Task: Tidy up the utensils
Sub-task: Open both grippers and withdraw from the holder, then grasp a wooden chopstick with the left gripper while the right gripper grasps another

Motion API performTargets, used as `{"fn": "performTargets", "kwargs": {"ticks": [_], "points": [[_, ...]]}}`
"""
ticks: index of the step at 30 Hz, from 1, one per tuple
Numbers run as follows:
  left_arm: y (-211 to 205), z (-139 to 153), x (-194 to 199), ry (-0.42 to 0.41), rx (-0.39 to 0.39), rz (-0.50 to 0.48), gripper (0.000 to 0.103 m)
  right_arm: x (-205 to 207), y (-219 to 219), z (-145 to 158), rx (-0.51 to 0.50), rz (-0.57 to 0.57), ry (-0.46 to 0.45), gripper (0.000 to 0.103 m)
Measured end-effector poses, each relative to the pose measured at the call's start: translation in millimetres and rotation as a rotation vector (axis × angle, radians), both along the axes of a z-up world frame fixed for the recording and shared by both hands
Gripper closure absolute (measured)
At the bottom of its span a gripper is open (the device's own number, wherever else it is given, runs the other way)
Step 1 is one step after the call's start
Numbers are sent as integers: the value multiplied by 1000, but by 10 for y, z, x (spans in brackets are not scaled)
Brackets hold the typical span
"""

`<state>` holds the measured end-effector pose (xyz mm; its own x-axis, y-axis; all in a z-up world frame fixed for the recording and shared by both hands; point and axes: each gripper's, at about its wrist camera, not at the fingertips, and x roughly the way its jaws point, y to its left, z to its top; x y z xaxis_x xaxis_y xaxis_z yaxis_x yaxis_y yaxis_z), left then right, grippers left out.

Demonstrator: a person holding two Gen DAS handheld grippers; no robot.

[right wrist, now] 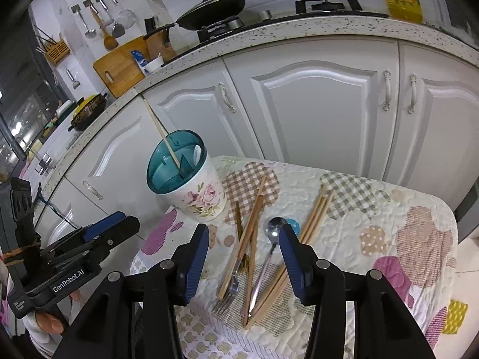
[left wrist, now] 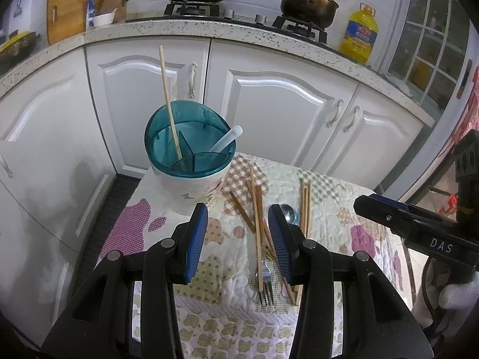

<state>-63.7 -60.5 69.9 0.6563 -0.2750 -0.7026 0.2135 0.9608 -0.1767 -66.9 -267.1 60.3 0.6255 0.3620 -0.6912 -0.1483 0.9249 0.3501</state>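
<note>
Both grippers' fingers [left wrist: 281,242] apart, angled down over chopsticks [left wrist: 257,209]

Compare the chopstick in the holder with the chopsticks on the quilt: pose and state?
1. The chopstick in the holder stands nearly upright, leaning in a compartment of the teal-rimmed holder; the chopsticks on the quilt lie flat.
2. It stands alone, put away; the loose ones lie scattered and crossing, mixed with a fork and spoon.
Shared: all are long and slender, in light tan to brown tones.
</note>
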Motion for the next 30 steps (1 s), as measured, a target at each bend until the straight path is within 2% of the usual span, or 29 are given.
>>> {"fn": "performTargets", "kwargs": {"ticks": [6,16,30], "points": [[-30,-18,4,4,6,0,62,-35,-61,-25,-2,-20,8,50],[-102,-143,50,22,51,2,62,-32,-118,-116,-8,-30,30,50],[-117,-348,177,77,60,-2,62,74,-123,-325,-26,-25,88,50]]}}
